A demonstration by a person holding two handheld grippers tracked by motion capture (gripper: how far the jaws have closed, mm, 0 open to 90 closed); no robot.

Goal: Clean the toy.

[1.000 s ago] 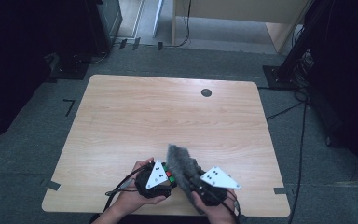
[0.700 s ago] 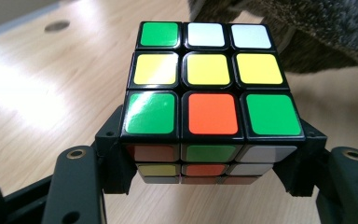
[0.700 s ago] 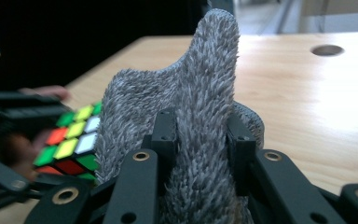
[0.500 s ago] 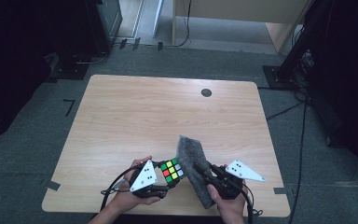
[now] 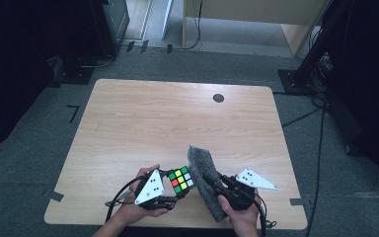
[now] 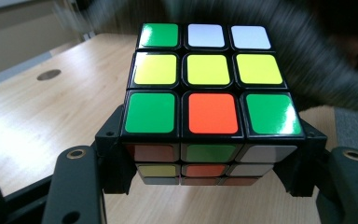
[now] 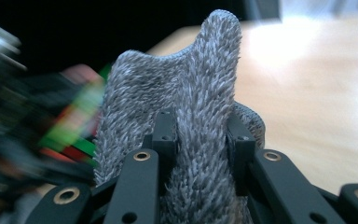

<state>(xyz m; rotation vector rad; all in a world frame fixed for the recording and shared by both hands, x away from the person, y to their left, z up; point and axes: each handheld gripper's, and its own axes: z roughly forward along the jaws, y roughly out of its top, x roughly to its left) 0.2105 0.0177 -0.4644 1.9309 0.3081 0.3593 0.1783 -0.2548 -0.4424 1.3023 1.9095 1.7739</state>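
Note:
A colour puzzle cube point(image 5: 181, 179) point(image 6: 205, 98) is clamped between the jaws of my left gripper point(image 5: 173, 190) point(image 6: 207, 163), held just above the table's near edge. Its top face has green, white, yellow and orange stickers. My right gripper point(image 5: 216, 184) point(image 7: 199, 140) is shut on a grey fuzzy cloth point(image 5: 205, 177) point(image 7: 186, 126), which stands up in a fold between the pads. The cloth lies right beside the cube, on its right in the high view; whether they touch I cannot tell. In the right gripper view the cube point(image 7: 74, 126) is a blur at left.
The light wooden table point(image 5: 177, 123) has a small dark round hole point(image 5: 218, 98) near its far edge. Cables trail from both grippers over the near edge. Dark equipment and stands surround the table on a grey floor.
The two grippers have drawn apart sideways. The cube, hidden a second ago, now faces up beside the cloth, and the cloth has shifted right with the right gripper.

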